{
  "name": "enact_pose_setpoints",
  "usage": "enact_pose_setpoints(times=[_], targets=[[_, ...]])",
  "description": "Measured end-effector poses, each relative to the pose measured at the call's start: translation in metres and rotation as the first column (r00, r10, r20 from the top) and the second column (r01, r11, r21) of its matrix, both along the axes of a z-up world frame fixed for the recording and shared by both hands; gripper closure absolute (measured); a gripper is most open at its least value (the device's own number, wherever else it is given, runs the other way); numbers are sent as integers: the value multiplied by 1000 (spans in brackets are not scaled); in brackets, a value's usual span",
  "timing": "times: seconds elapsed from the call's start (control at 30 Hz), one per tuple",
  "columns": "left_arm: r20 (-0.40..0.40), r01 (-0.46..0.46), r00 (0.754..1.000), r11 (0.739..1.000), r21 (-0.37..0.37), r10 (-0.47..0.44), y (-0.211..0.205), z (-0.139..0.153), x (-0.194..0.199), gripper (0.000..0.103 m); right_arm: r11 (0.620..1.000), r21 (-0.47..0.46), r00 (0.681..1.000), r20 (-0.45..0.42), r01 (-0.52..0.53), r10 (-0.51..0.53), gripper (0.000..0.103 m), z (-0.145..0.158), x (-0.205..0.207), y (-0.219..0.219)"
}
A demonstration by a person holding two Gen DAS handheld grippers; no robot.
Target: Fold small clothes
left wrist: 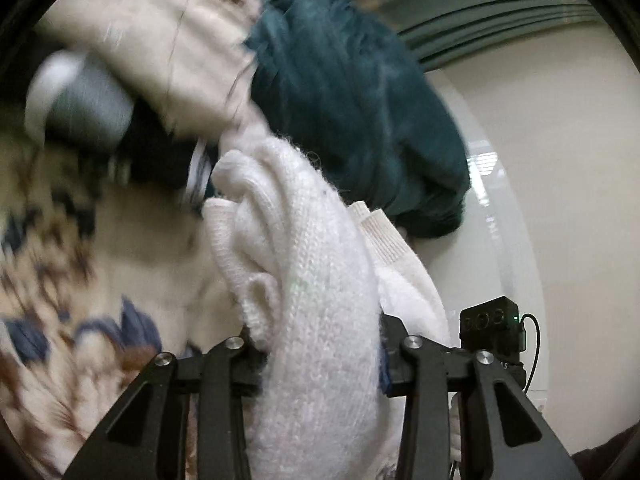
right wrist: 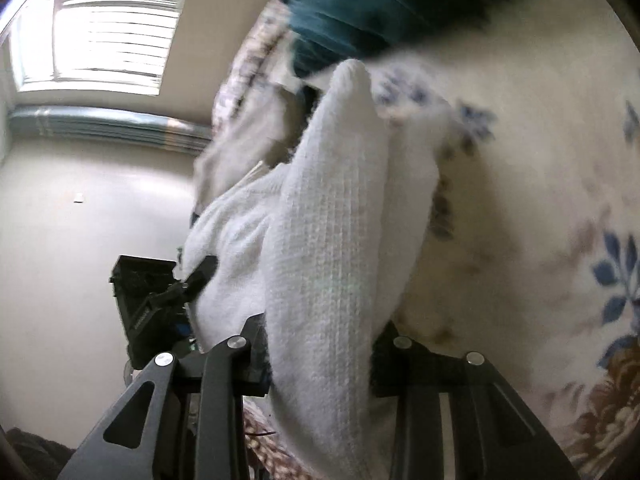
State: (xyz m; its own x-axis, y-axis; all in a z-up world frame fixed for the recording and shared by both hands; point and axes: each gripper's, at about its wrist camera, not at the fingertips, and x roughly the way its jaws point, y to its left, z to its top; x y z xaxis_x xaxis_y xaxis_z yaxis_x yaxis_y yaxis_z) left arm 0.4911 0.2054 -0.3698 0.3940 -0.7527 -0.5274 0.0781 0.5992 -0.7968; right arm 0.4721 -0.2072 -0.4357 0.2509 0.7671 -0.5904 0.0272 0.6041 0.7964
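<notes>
A white knitted garment (left wrist: pixel 304 280) hangs bunched between both grippers, lifted off the floral bedspread (left wrist: pixel 60 240). My left gripper (left wrist: pixel 320 344) is shut on one part of it; the knit fills the gap between the fingers. My right gripper (right wrist: pixel 320 344) is shut on another part of the same white garment (right wrist: pixel 332 220). The left gripper's body (right wrist: pixel 152 304) shows at the left of the right wrist view, against the cloth. A dark teal garment (left wrist: pixel 352 112) lies crumpled beyond the white one and shows at the top of the right wrist view (right wrist: pixel 352 4).
A grey and white striped piece (left wrist: pixel 84 108) and dark clothing lie on the bedspread at upper left. The floral bedspread (right wrist: pixel 540 200) fills the right. A window (right wrist: pixel 108 28) and pale wall (right wrist: pixel 80 200) show beyond the bed edge.
</notes>
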Motion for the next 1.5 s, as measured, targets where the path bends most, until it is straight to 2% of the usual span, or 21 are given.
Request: enact_pose_setpoints(times=[0.13,0.23,0.37,0.5,0.63,0.7,0.77,0.83,0.9,0.93,1.0,1.03,1.1,1.17,1.27,1.3,1.37,1.4,1.43,1.47,1.5], targets=[[67,2,998,1000,14,-3,35,66,36,68,1000,-21,995,98,16,-14,68,73,29,42],[116,-21,993,999,44,15,77,116,80,68,1000,-8,988,154,25,-24,68,115,66,78],[153,-57,987,993,99,41,128,144,138,68,999,21,981,190,39,-42,68,136,145,147],[132,-80,990,982,170,58,185,122,193,68,1000,4,985,172,14,-15,68,110,214,217],[40,-63,998,965,255,54,211,44,210,67,998,-55,995,98,-18,24,68,52,254,269],[-28,-37,998,954,296,47,206,4,216,65,996,-90,999,43,-22,26,68,14,261,283],[-44,-32,998,957,287,47,209,-17,216,59,991,-136,1000,24,-14,17,68,-10,262,289],[-56,-37,997,973,226,51,215,-25,211,54,988,-153,1000,11,12,-11,58,-22,261,288],[-75,-39,996,977,212,56,218,-15,205,53,970,-242,1000,11,24,-22,44,-18,258,288],[-68,-46,996,974,220,63,218,-8,199,53,953,-299,999,34,50,-41,44,-10,252,287],[-22,-87,995,951,296,97,220,9,188,51,898,-428,994,88,98,-66,39,7,243,288],[17,-114,993,935,336,115,218,17,181,51,860,-494,989,129,130,-76,39,19,236,290],[123,-180,983,873,453,139,208,41,162,51,829,-531,976,205,174,-73,39,39,225,294],[206,-206,972,844,496,116,196,53,160,48,849,-500,964,261,173,-43,39,55,218,307],[209,-160,977,817,554,50,178,44,190,42,901,-419,962,274,110,10,39,68,231,330],[177,-140,983,816,561,47,177,36,207,42,921,-379,968,252,93,6,39,64,243,336],[78,-114,993,812,573,85,188,13,236,39,930,-360,981,195,80,-9,40,55,268,340],[36,-110,993,830,547,108,198,2,247,35,925,-368,984,176,97,-33,45,48,279,339],[-1,-108,992,855,508,126,209,-8,251,31,919,-375,987,146,119,-68,57,38,291,333],[-21,-111,990,870,480,138,216,-13,252,28,915,-381,988,124,135,-95,65,28,296,326],[-35,-115,988,882,458,147,221,-16,254,28,912,-382,988,101,148,-118,78,22,302,321]])
